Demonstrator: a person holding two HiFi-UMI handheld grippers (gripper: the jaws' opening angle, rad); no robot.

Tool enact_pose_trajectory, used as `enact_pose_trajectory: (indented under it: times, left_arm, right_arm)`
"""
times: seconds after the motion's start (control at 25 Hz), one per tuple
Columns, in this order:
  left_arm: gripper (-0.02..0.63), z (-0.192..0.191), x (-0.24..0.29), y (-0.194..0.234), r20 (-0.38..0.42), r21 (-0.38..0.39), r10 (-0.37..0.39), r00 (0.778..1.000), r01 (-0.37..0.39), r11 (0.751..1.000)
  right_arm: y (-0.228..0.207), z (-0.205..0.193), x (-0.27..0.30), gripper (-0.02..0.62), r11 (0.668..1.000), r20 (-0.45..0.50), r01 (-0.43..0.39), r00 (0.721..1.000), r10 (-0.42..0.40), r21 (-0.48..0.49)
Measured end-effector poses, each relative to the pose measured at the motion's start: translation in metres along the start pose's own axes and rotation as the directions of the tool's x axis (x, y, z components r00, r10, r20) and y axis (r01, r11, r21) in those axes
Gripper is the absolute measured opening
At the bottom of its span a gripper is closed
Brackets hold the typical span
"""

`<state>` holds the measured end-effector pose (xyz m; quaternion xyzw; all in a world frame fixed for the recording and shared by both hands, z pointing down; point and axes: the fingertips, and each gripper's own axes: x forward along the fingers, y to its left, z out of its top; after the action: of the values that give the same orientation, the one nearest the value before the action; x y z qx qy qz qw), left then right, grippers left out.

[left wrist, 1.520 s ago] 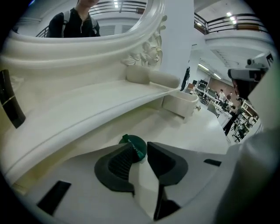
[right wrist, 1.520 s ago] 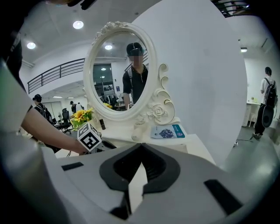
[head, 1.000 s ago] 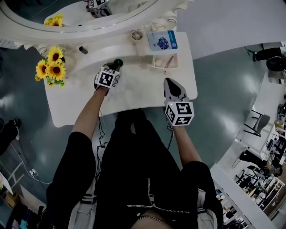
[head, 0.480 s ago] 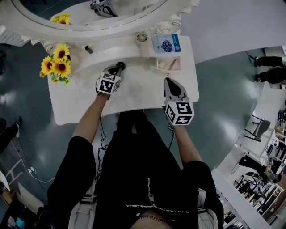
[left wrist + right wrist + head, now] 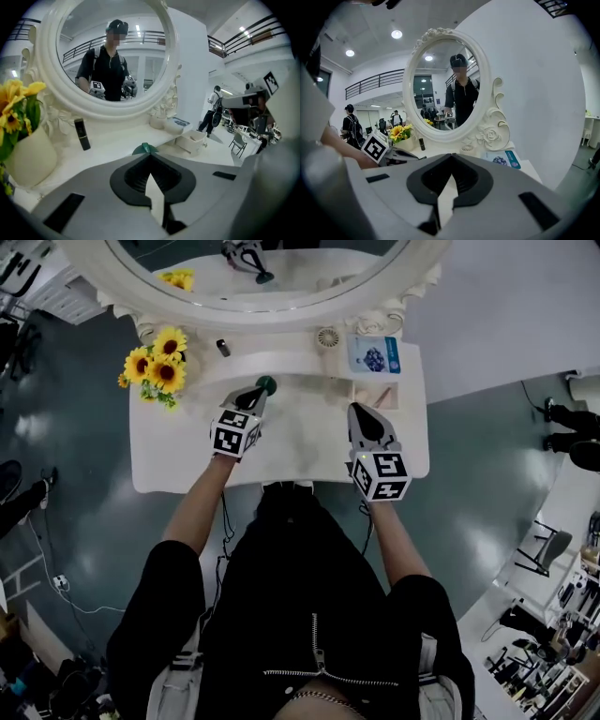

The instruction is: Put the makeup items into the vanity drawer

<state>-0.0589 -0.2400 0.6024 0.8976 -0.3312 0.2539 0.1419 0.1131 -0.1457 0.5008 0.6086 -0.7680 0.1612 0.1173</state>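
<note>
On the white surface (image 5: 187, 457) stand one oval mirror (image 5: 281, 315), one bunch of sunflowers (image 5: 157, 369), one black tube (image 5: 222, 347), one small round fan (image 5: 327, 337), one blue packet (image 5: 375, 354) and one open tray (image 5: 364, 388) with a slim stick in it.

There are two grippers. The left hand-held gripper (image 5: 261, 392) is clenched at the tips on a green round item (image 5: 267, 383) over the middle of the surface, seemingly by a pale strip on it. The right hand-held gripper (image 5: 356, 409) is clenched too, empty, above the surface near the tray.

The jaws hide most of the green item, and the person's body covers the vanity's front.
</note>
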Motion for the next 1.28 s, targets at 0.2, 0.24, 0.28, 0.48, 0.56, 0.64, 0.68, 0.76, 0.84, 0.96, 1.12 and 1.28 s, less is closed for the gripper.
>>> enact_pose_trajectory:
  times: [0.2,0.24,0.28,0.48,0.56,0.64,0.68,0.76,0.84,0.96,1.12,1.28]
  left_arm:
    - [0.019,0.030,-0.037,0.018,0.081,-0.010,0.070,0.994,-0.069,0.998]
    - [0.018,0.035,-0.045,0.020,0.097,-0.015,0.081,0.992,-0.080,0.997]
    - [0.018,0.041,-0.053,0.022,0.114,-0.018,0.091,0.989,-0.090,0.996]
    - [0.018,0.072,-0.096,0.035,0.204,-0.043,0.147,0.968,-0.141,0.989]
    - [0.018,0.081,-0.113,0.041,0.239,-0.056,0.168,0.956,-0.159,0.986]
    - [0.018,0.091,-0.124,0.047,0.269,-0.068,0.187,0.945,-0.175,0.982]
    - [0.018,0.095,-0.128,0.050,0.280,-0.073,0.193,0.941,-0.179,0.981]
    - [0.020,0.100,-0.134,0.053,0.291,-0.074,0.200,0.936,-0.186,0.980]
    - [0.018,0.103,-0.136,0.054,0.296,-0.068,0.201,0.934,-0.190,0.979]
    - [0.020,0.108,-0.132,0.048,0.303,-0.060,0.185,0.935,-0.175,0.983]
    - [0.018,0.118,-0.118,0.029,0.305,-0.031,0.132,0.943,-0.128,0.991]
    - [0.019,0.130,-0.091,-0.001,0.297,0.015,0.048,0.954,-0.055,0.998]
  right_arm:
    - [0.010,0.025,0.013,0.008,0.999,0.046,-0.041,0.998,0.043,-0.035]
    - [0.011,0.029,0.014,0.008,0.998,0.053,-0.047,0.997,0.050,-0.041]
    - [0.013,0.033,0.016,0.007,0.997,0.059,-0.054,0.997,0.056,-0.047]
    - [0.025,0.056,0.022,0.008,0.994,0.104,-0.078,0.991,0.086,-0.077]
    - [0.026,0.064,0.022,0.008,0.993,0.120,-0.080,0.989,0.089,-0.083]
    - [0.023,0.070,0.024,0.008,0.993,0.130,-0.078,0.987,0.089,-0.088]
    - [0.021,0.072,0.025,0.007,0.993,0.132,-0.077,0.987,0.088,-0.089]
    - [0.019,0.074,0.025,0.008,0.993,0.135,-0.074,0.987,0.086,-0.089]
    - [0.019,0.074,0.024,0.007,0.993,0.136,-0.072,0.987,0.084,-0.091]
    - [0.017,0.075,0.020,0.007,0.994,0.138,-0.060,0.988,0.072,-0.092]
    - [0.006,0.074,0.009,0.008,0.997,0.149,-0.022,0.988,0.032,-0.072]
    - [-0.019,0.060,-0.010,0.007,0.999,0.141,0.041,0.989,-0.037,-0.024]
